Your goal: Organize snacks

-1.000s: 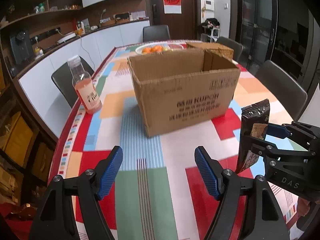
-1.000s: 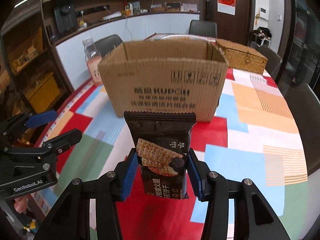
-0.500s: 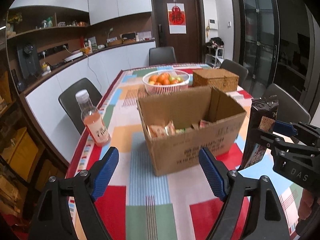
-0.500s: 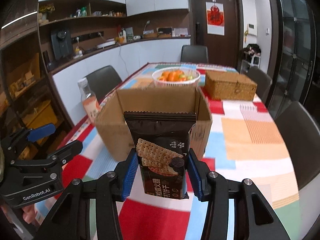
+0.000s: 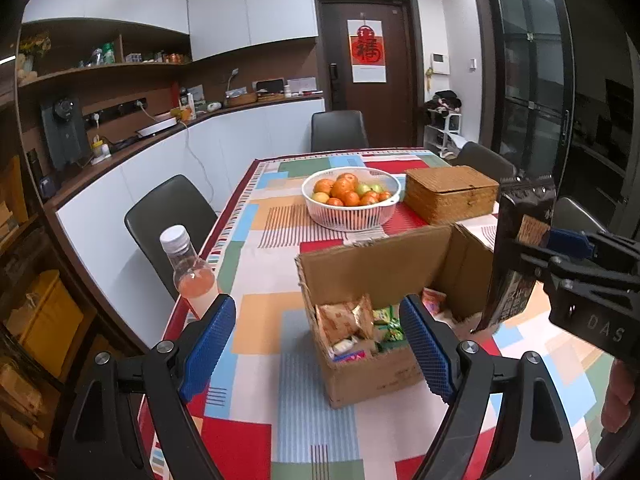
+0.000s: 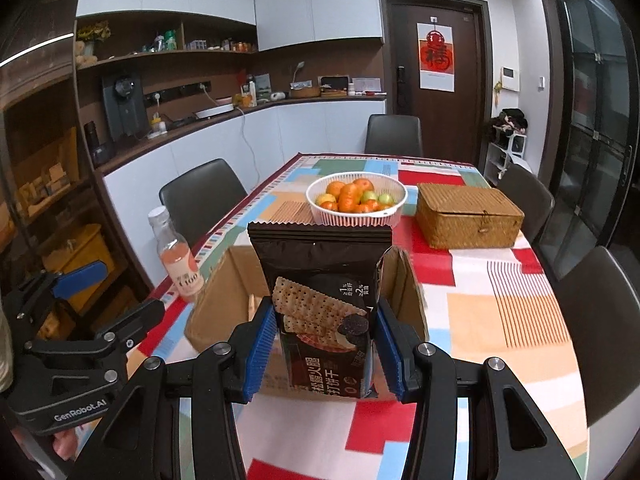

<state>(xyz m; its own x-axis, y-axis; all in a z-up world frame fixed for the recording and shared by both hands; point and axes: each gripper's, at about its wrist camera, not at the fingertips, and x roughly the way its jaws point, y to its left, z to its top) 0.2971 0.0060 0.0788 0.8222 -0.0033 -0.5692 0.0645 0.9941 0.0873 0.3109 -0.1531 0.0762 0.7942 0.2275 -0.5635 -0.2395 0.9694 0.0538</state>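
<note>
An open cardboard box (image 5: 372, 268) stands on the table and holds several snack packets (image 5: 346, 320). My right gripper (image 6: 322, 350) is shut on a dark brown cracker packet (image 6: 320, 280), held upright just above the box's (image 6: 212, 300) near edge. In the left wrist view the packet (image 5: 516, 256) hangs over the box's right side. My left gripper (image 5: 318, 344) is open and empty, raised above the table in front of the box.
A pink drink bottle (image 5: 190, 272) stands left of the box near the table edge. A white basket of oranges (image 5: 350, 198) and a wicker box (image 5: 450, 192) sit behind it. Dark chairs (image 5: 164, 216) surround the colourful tablecloth (image 5: 260, 320).
Both grippers have risen well above the table, so the box's inside now shows. The right gripper has carried the cracker packet up and over the box.
</note>
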